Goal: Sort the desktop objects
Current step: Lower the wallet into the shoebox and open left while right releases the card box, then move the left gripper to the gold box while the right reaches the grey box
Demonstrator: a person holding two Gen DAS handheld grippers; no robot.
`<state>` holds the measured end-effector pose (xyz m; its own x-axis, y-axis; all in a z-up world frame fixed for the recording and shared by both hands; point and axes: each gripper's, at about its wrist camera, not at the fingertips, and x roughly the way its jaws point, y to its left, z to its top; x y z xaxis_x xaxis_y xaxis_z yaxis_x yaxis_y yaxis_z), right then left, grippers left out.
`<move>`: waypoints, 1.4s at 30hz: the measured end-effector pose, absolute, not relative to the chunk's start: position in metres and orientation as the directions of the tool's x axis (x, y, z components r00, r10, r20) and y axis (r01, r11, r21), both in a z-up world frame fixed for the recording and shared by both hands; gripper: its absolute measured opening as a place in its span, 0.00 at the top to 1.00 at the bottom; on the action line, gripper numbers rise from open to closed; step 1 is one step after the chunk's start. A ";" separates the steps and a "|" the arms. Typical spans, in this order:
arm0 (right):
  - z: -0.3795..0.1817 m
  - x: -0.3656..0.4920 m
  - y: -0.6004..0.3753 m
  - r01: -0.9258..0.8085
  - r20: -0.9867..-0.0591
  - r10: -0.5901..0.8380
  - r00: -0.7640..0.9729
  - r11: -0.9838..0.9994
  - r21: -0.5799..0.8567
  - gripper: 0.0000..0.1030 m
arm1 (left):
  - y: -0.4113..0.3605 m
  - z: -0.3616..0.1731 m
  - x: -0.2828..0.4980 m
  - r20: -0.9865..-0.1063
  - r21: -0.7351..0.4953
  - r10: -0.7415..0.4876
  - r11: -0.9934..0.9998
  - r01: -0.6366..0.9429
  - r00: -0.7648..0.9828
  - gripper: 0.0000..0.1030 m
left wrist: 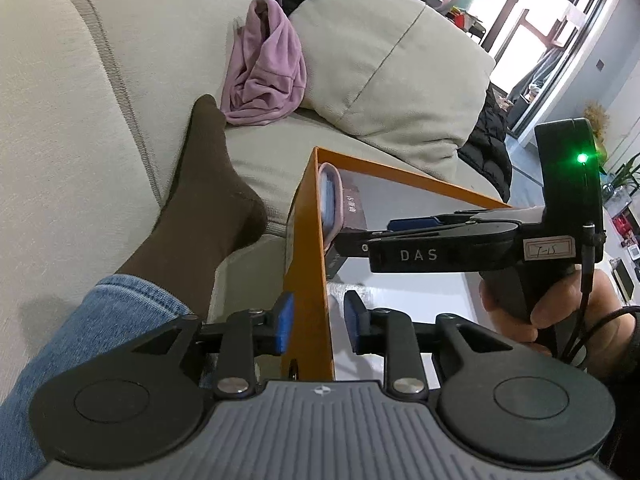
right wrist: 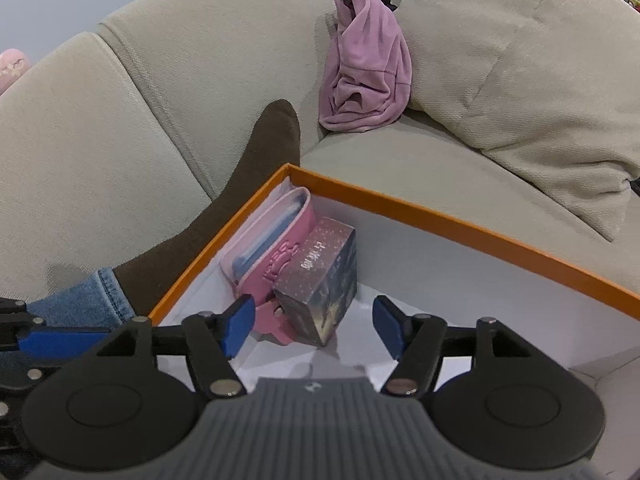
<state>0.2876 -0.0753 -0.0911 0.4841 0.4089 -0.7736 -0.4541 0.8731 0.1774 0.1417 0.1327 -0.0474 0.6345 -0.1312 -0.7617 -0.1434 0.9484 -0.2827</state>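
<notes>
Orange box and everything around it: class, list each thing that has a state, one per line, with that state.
Orange box: lidless, on the sofa.
Pink case: in the box's corner, on edge.
Patterned carton: closed, leaning against the pink case.
Left claw: open, straddling the box wall, pads apart from it.
Right claw: open, empty, over the box.
Purple garment: crumpled against the cushion.

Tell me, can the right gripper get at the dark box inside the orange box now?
Probably yes. The right gripper is open just above the dark box, nothing lies between them, though the pink case leans against its left side.
</notes>
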 end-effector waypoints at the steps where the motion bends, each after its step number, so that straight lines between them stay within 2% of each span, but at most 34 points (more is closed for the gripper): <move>1: -0.090 0.287 -0.076 -0.452 -0.772 0.410 0.486 0.874 0.179 0.29 | 0.133 -0.047 0.140 -0.760 -0.284 -0.128 0.948 -0.148 0.637 0.69; 13: -0.072 0.267 -0.099 -0.406 -0.775 0.375 0.509 0.898 0.168 0.26 | 0.118 -0.032 0.115 -0.751 -0.285 -0.129 0.948 -0.142 0.647 0.68; 17: -0.053 0.234 -0.123 -0.385 -0.731 0.379 0.568 0.907 0.171 0.28 | 0.102 -0.022 0.099 -0.737 -0.281 -0.158 0.956 -0.085 0.657 0.68; 24: -0.027 0.148 -0.179 -0.334 -0.596 0.399 0.697 0.916 0.222 0.30 | 0.066 -0.012 0.071 -0.716 -0.266 -0.231 0.963 0.048 0.658 0.68; 28: -0.024 0.098 -0.210 -0.266 -0.554 0.355 0.753 0.935 0.236 0.29 | 0.046 -0.014 0.058 -0.718 -0.268 -0.271 0.958 0.105 0.641 0.68; 34: -0.050 0.044 -0.242 -0.089 -0.655 0.209 0.726 0.973 0.213 0.29 | 0.019 -0.032 0.046 -0.744 -0.282 -0.335 0.942 0.183 0.579 0.68; 42: -0.107 0.008 -0.258 0.033 -0.822 0.134 0.554 0.983 0.182 0.30 | 0.000 -0.060 0.039 -0.782 -0.318 -0.386 0.922 0.219 0.490 0.68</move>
<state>0.0083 -0.2583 -0.1072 0.5539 0.1338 -0.8217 0.0330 0.9827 0.1823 0.0387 0.0001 -0.0598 0.4895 -0.3858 -0.7820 0.2194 0.9224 -0.3178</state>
